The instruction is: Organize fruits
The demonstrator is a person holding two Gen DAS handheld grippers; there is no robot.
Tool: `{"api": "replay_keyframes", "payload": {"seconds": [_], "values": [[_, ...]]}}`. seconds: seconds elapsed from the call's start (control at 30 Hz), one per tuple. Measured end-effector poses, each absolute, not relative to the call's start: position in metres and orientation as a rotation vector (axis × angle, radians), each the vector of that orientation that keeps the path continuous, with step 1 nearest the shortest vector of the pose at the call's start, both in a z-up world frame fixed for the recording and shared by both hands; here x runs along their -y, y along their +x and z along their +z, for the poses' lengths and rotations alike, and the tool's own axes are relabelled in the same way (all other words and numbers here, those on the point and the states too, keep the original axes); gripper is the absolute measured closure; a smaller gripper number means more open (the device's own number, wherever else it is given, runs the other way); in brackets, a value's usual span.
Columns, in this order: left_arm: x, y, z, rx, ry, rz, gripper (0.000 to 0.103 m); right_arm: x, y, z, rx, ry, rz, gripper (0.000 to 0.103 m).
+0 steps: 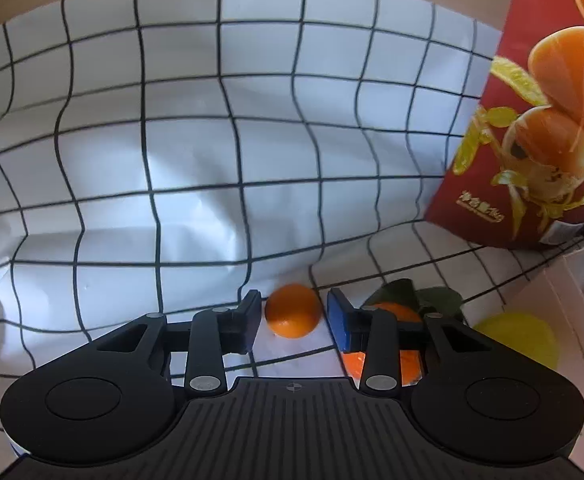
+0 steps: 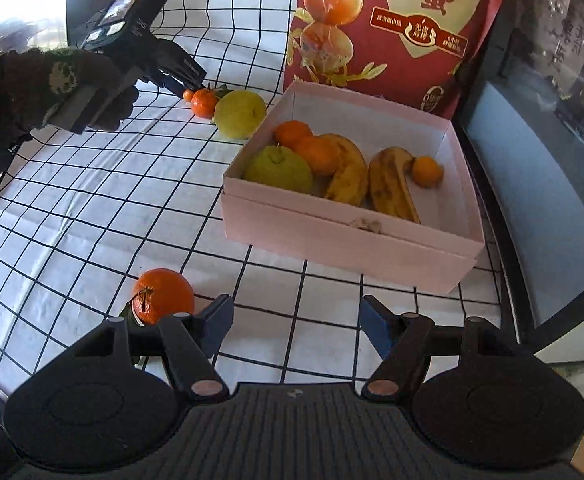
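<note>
Your left gripper [image 1: 293,316] hangs narrow-jawed around the small orange [image 1: 293,311], not yet pinching; your right gripper [image 2: 295,320] gapes empty beside the leafy orange [image 2: 164,294]. Close off-centre and that small orange could roll away; the pink box [image 2: 343,236] sits well apart

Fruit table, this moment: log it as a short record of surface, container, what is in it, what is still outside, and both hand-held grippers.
surface: white cloth with black grid
container: pink box, open
in box: two bananas, green pear, three oranges
outside box: yellow fruit, leafy orange, small orange, near orange
behind box: red bag
left hand-held gripper: open, small orange between its fingers
right hand-held gripper: open, empty, near orange at its left
</note>
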State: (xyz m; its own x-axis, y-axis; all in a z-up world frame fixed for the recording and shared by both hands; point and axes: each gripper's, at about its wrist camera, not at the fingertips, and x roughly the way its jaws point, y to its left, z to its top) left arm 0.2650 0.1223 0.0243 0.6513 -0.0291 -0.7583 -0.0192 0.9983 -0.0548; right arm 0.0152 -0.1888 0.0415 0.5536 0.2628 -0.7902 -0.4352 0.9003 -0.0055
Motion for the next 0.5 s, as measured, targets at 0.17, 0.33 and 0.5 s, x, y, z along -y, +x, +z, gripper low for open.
{"api": "replay_keyframes", "payload": {"seconds": [0.17, 0.33, 0.5], "values": [[-0.128, 0.248, 0.029, -0.835, -0.049, 0.025, 0.069, 0.183, 0.015, 0.040, -0.891, -0.226, 0.435, 0.033], [-0.129, 0.184, 0.046, -0.795, -0.177, 0.012, 0.069, 0.176, 0.019, 0.039, -0.883, -0.210, 0.477, 0.033], [-0.111, 0.100, 0.048, -0.859, -0.274, -0.025, 0.069, 0.154, 0.016, 0.039, -0.860, -0.207, 0.593, 0.033]]}}
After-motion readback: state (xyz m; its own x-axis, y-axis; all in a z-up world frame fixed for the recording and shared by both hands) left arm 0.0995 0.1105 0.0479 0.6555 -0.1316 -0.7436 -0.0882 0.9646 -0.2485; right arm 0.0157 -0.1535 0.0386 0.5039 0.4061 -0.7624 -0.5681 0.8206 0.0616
